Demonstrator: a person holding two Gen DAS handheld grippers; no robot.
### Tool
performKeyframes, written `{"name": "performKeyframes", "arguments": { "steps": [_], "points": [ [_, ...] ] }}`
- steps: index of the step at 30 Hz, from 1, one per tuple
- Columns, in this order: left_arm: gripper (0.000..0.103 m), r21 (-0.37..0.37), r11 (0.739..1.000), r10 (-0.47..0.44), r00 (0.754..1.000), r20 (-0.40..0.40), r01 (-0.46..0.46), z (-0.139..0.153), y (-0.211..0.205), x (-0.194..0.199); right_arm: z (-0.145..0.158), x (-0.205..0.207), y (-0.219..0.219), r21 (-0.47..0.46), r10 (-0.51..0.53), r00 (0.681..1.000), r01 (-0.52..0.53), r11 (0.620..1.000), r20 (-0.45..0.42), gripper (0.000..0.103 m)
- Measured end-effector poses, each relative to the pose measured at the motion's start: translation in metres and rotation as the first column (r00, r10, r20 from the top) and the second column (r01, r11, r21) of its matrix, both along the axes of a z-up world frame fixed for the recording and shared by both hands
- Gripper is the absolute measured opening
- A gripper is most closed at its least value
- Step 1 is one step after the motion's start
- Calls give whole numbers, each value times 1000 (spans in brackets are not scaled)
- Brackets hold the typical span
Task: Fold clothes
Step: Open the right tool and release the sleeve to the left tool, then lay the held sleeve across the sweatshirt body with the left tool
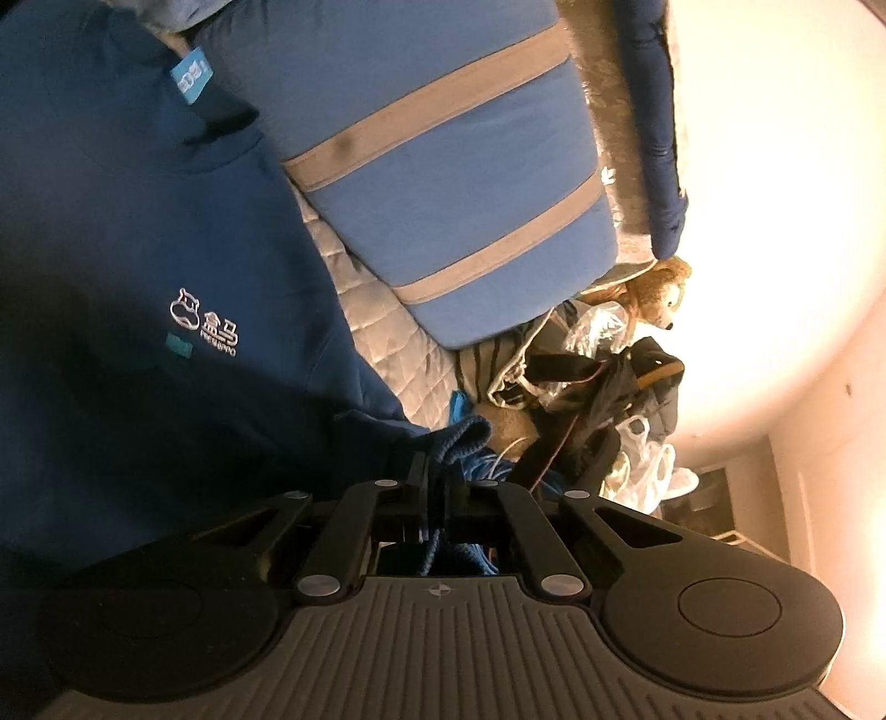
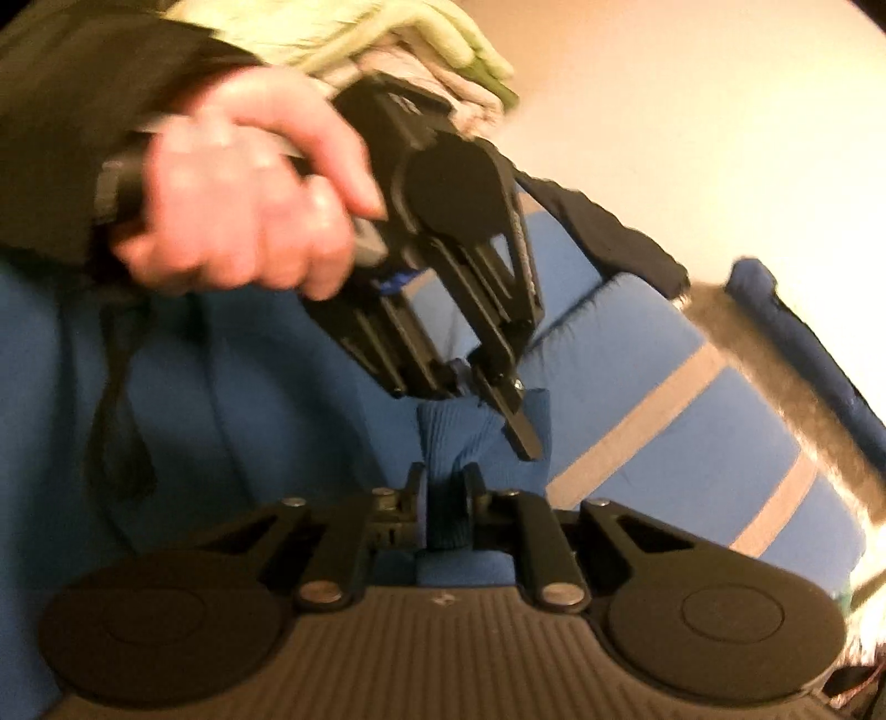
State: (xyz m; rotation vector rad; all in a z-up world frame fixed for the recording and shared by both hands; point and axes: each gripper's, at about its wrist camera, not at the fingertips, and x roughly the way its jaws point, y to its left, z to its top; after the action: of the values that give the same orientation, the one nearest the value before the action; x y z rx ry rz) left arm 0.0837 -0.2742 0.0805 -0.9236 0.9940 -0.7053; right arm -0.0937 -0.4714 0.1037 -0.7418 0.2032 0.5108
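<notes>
A dark blue sweatshirt with a white hippo logo hangs across the left of the left wrist view. Its ribbed edge bunches at my left gripper, which is shut on it. In the right wrist view the same ribbed edge rises from my right gripper, whose jaws are shut on the fabric. A hand holds the left gripper just above, pinching the same ribbed edge a short way from the right one. The picture there is blurred.
Behind the sweatshirt lies a blue cushion with grey stripes on a quilted cover. A teddy bear and a heap of bags and dark clothes sit beyond. Pale folded cloth shows above the hand.
</notes>
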Motion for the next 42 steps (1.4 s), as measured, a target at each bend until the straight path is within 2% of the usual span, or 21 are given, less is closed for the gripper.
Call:
{"name": "performKeyframes", "arguments": {
  "steps": [4,5,6,7,8,9,12,15,19,23,25,28,31,34,42],
  "points": [
    [4,15,1000,6,999,34,-7,10,-5,-4,2,-5,-7,15,-12,1000,11,1000,10,14],
    [4,19,1000,15,999,46,-16,14,-5,-5,2,-7,-10,21,-14,1000,13,1000,8,24],
    [4,18,1000,21,998,57,-22,18,-4,-5,1,-9,-12,18,-23,1000,23,1000,13,43],
    [4,10,1000,27,998,62,-28,22,-2,-4,-1,-9,-14,6,-41,999,41,999,18,52],
    [4,-1,999,37,997,64,-37,26,0,-3,-5,-8,-16,-11,-66,998,67,998,20,75],
    [4,-12,999,47,997,66,-46,30,2,-2,-9,-6,-18,-24,-93,995,94,995,21,93],
    [4,-29,997,68,994,86,-65,44,8,0,-23,5,-29,-33,-191,981,191,981,-13,93],
    [4,-32,996,81,990,116,-78,60,16,0,-36,26,-45,-10,-325,943,325,946,-79,95],
    [4,-7,995,101,981,166,-101,81,28,-2,-51,54,-67,41,-473,868,484,874,-150,96],
    [4,29,990,126,969,212,-136,101,41,-5,-58,79,-96,136,-596,763,637,759,-251,96],
    [4,44,988,136,962,235,-151,110,49,-7,-58,86,-112,201,-609,717,688,698,-339,96],
    [4,52,983,158,952,262,-177,122,61,-8,-54,93,-134,279,-586,665,737,616,-463,96],
    [4,41,978,187,943,276,-206,131,75,-8,-46,109,-151,289,-556,620,769,570,-553,96],
    [4,28,972,216,934,283,-234,140,90,-7,-41,121,-159,290,-528,604,776,561,-597,96],
    [4,15,958,268,914,305,-286,158,122,-6,-33,138,-141,271,-473,648,718,642,-597,97]
  ]
}}
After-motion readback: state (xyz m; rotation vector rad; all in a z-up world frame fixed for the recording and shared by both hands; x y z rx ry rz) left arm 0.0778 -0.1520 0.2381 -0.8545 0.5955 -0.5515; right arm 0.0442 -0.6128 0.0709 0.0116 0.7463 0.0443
